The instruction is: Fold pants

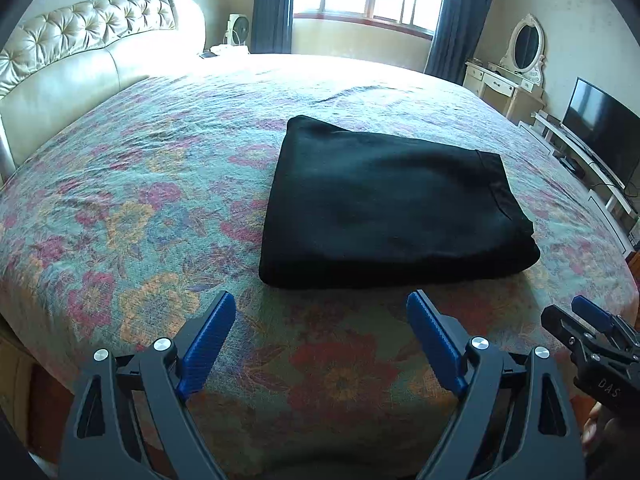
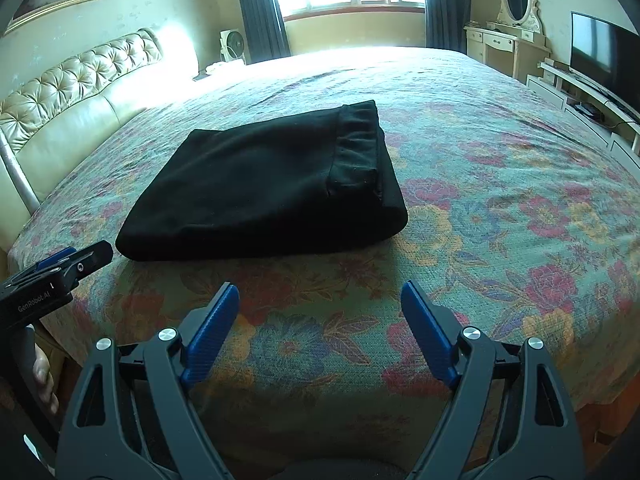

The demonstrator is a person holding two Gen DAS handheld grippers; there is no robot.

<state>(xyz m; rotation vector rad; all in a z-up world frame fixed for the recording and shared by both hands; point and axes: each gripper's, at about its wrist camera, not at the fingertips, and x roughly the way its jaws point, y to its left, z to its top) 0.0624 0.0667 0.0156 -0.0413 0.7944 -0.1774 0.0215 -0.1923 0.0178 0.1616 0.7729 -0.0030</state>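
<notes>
Looking through the left wrist view first, we find the pants point(image 1: 394, 204) lying as a compact black folded bundle on the floral bedspread point(image 1: 120, 208), ahead of the left gripper point(image 1: 320, 308) and slightly to its right, apart from the fingertips with a strip of bare cover between. The bundle's long axis runs roughly across our line of reach. The left gripper's jaws stand spread wide and hold nothing. The right gripper point(image 1: 576, 312) enters at the lower right edge, cut off by the frame; from this view we cannot tell how its jaws stand.

Turning to the right wrist view, we see the pants point(image 2: 260, 188) ahead and to the left of the right gripper point(image 2: 320, 300), whose jaws are likewise released and empty. The waistband end faces right, toward this side. The left gripper point(image 2: 76, 258) shows at the left edge, nearer the bundle's near-left corner.

We judge the left gripper the nearer of the two, and the fold appears largely complete. The layers under the top panel are hidden, and the black cloth hides most seams and edges.
</notes>
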